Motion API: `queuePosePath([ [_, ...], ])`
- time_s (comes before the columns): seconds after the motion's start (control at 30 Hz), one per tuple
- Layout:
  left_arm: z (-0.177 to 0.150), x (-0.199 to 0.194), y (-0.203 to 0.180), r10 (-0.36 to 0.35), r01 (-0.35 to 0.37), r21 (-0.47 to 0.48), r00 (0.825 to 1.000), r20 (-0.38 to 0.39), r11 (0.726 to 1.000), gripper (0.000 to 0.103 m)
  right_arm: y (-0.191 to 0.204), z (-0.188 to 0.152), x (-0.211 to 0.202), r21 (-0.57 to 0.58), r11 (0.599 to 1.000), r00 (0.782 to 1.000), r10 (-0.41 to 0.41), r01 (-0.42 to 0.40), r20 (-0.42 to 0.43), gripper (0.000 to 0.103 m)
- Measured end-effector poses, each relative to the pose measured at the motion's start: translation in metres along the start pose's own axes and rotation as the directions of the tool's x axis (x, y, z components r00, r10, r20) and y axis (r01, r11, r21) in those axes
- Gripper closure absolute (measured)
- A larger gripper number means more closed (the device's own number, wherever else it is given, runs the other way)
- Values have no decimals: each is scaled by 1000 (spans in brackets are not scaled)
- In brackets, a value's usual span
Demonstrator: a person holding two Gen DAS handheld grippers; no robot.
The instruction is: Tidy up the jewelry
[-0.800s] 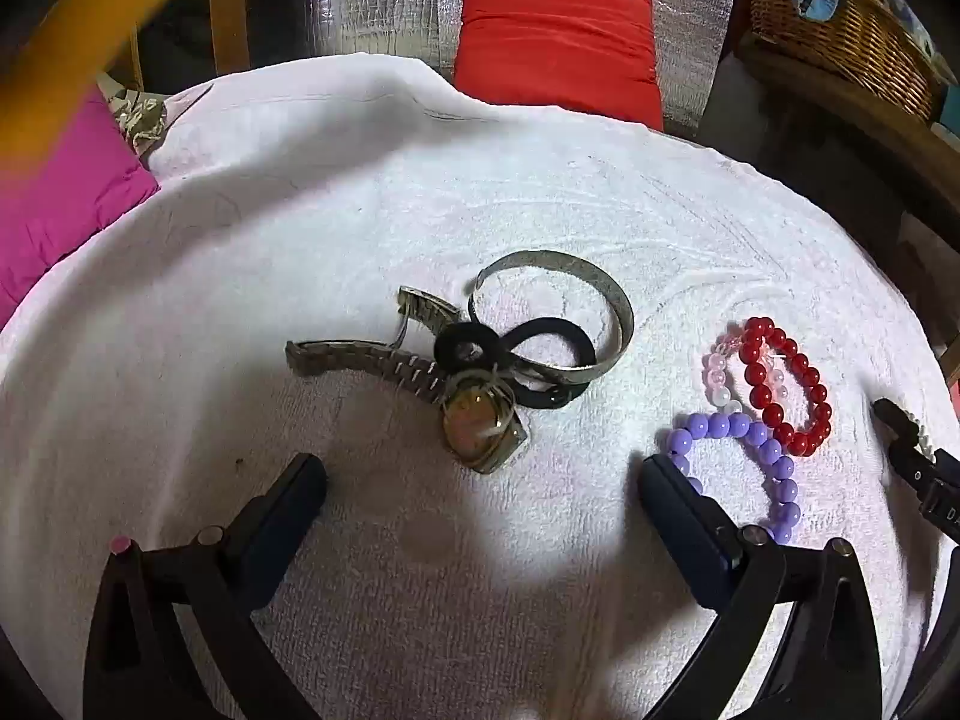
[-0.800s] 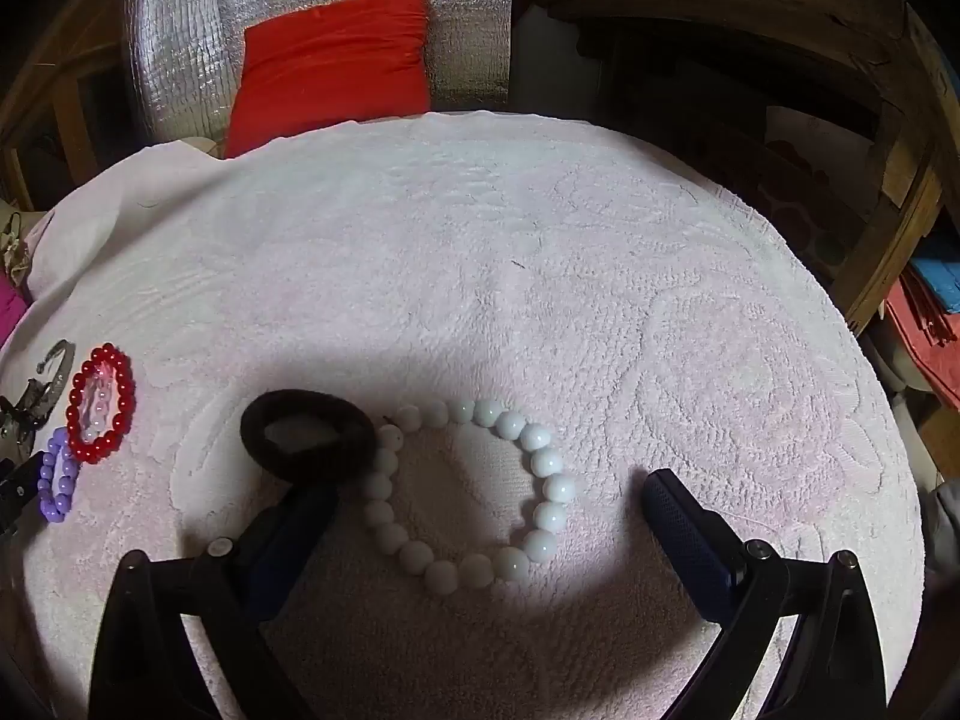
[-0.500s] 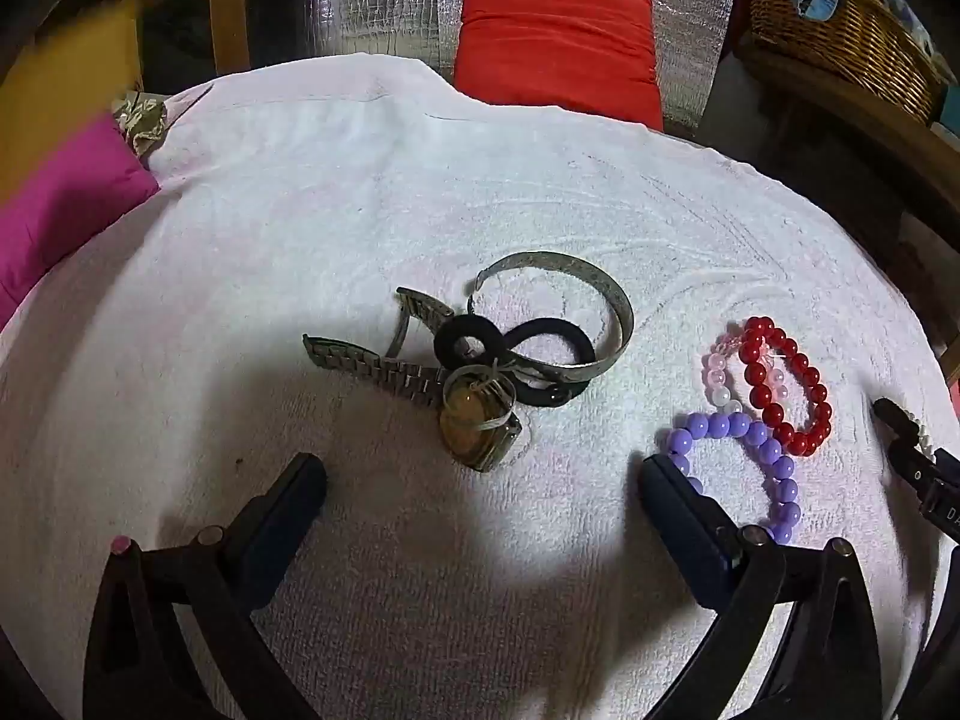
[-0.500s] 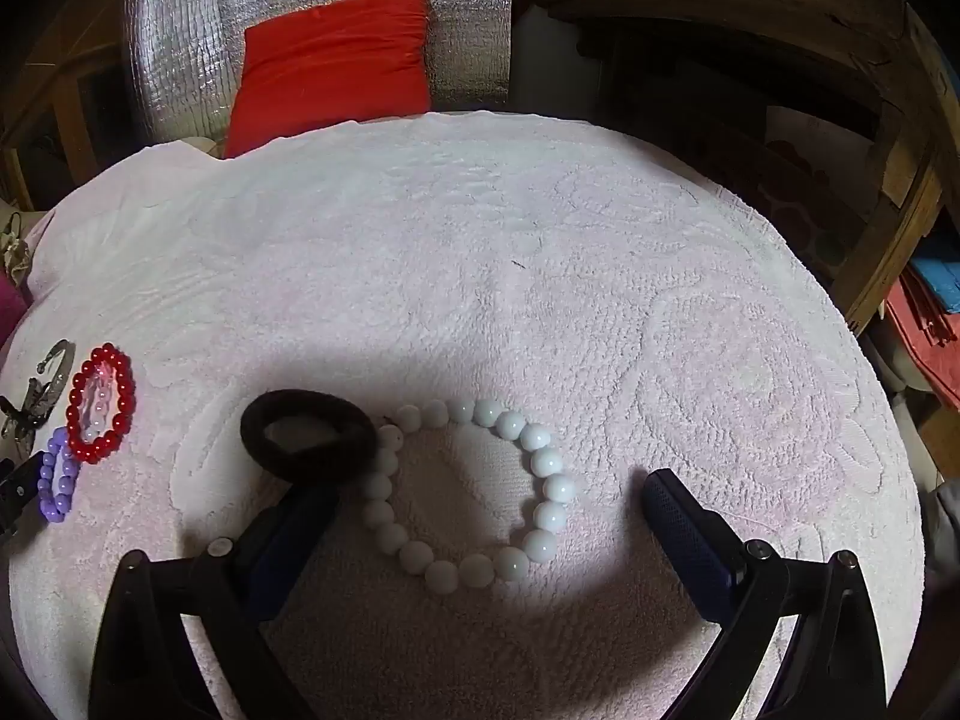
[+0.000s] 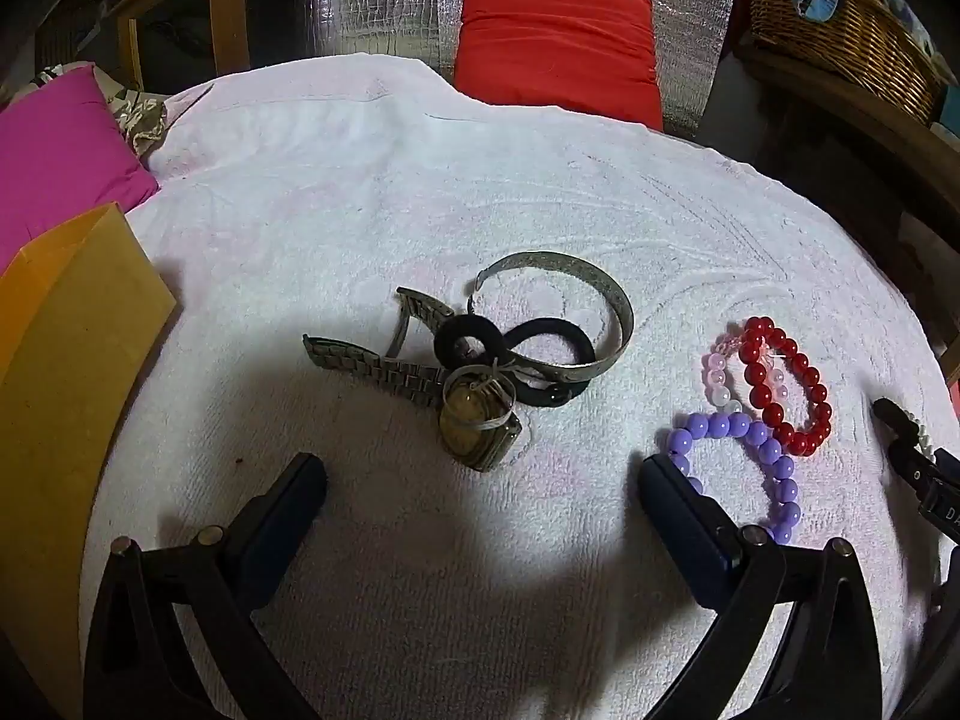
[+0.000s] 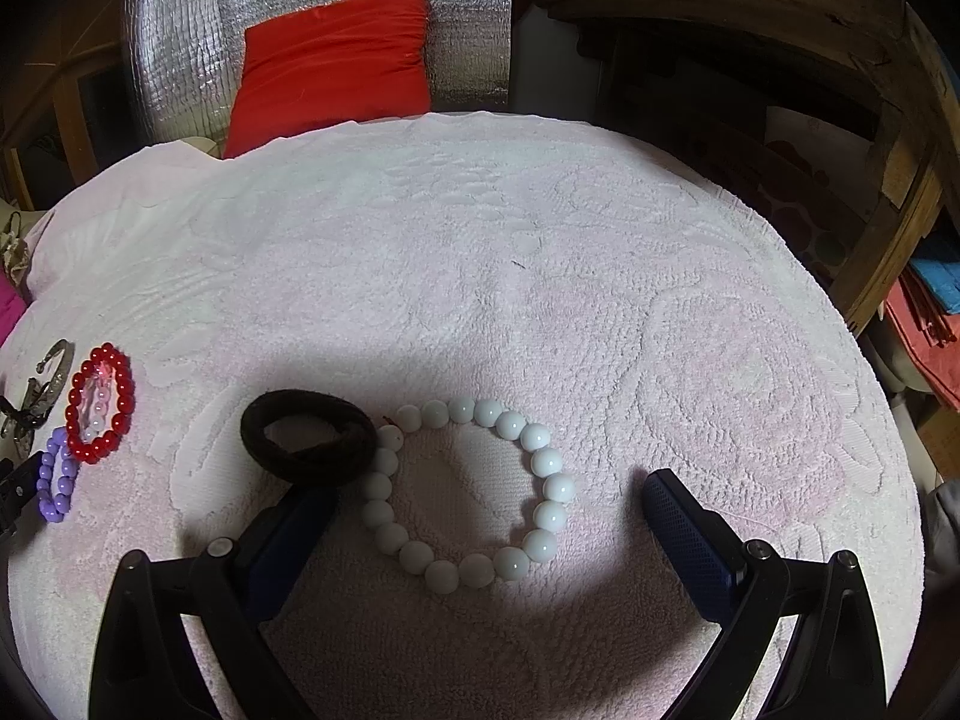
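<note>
A round desk covered with a pale pink terry towel (image 6: 540,252) carries all the jewelry. The left gripper (image 5: 480,480) hovers above the towel with its jaws spread wide and nothing between them. Just beyond it lies a tangled pile: a grey metal watch with a link band (image 5: 474,426), a black elastic hair tie twisted in a figure eight (image 5: 516,342) and a grey metal open cuff bracelet (image 5: 600,306), all touching each other. To the right of this pile a purple bead bracelet (image 5: 774,468) lies just beside the right finger of the left gripper, and a red bead bracelet (image 5: 792,384) rests over a pale pink bead bracelet (image 5: 717,369) on the far side of it. A yellow-brown paper envelope (image 5: 66,360) lies at the left edge of the desk. The right gripper (image 6: 486,498) also has its jaws wide apart and holds nothing; a white round bead bracelet (image 6: 540,462) lies on the towel between its fingers, and a thick black fabric hair band (image 6: 306,444) touches the left side of this bracelet. Behind the desk stands a red cushion (image 6: 336,60).
</note>
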State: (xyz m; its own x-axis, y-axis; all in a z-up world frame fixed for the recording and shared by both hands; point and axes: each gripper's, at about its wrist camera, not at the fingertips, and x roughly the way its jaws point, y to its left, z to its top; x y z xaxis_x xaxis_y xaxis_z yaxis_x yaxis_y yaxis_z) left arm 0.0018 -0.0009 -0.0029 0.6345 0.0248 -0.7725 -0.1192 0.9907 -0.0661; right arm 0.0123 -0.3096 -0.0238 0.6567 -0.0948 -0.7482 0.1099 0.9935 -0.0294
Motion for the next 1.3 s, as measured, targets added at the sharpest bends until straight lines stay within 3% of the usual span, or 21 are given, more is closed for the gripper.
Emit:
queuePosePath([
  [0.23, 0, -1, -2, 0, 0, 0, 1000, 3, 1000, 0, -5, -4, -8, 30, 999, 995, 37, -34, -88, 0],
  [0.33, 1, -4, -3, 16, -16, -1, 1000, -3, 1000, 0, -3, -12, -15, 52, 998, 996, 23, -19, -88, 0],
  [0.4, 3, -6, -3, 10, -11, -2, 998, -57, 1000, 0, 4, -16, -22, 37, 999, 994, -3, 7, -105, 0],
  [0.5, 5, -17, -5, -26, 33, 32, 980, -196, 999, 0, 13, -21, -39, 30, 997, 983, 73, -68, -168, 0],
  [0.53, 2, -27, -5, -14, 25, 56, 981, -194, 998, 0, 15, -25, -52, 20, 996, 984, 94, -92, -153, 0],
  [0.6, -5, -64, -3, 58, -50, 87, 994, -92, 995, 0, 19, -29, -85, -14, 997, 994, 81, -82, -76, 0],
  [0.67, -10, -106, -1, 95, -93, 113, 995, -6, 989, 0, 23, -32, -119, -49, 995, 996, 89, -89, -5, 0],
  [0.73, -15, -150, -2, 150, -159, 127, 985, 81, 979, 0, 26, -34, -153, -57, 993, 992, 111, -107, 63, 0],
  [0.83, -24, -208, -4, 208, -238, 136, 957, 204, 962, 0, 28, -32, -200, -66, 989, 978, 144, -136, 152, 0],
  [0.9, -27, -234, -1, 229, -260, 123, 948, 223, 958, 0, 35, -34, -226, -71, 988, 970, 150, -138, 190, 0],
  [1.07, -31, -283, 16, 204, -232, 85, 945, 254, 969, 0, 43, -48, -273, -60, 987, 962, 159, -149, 222, 0],
  [1.2, -41, -314, 18, 224, -268, 93, 917, 330, 959, 0, 45, -58, -298, -60, 987, 956, 161, -151, 247, 0],
  [1.3, -48, -329, 16, 225, -277, 107, 909, 350, 955, 0, 51, -63, -309, -53, 985, 951, 170, -161, 258, 0],
])
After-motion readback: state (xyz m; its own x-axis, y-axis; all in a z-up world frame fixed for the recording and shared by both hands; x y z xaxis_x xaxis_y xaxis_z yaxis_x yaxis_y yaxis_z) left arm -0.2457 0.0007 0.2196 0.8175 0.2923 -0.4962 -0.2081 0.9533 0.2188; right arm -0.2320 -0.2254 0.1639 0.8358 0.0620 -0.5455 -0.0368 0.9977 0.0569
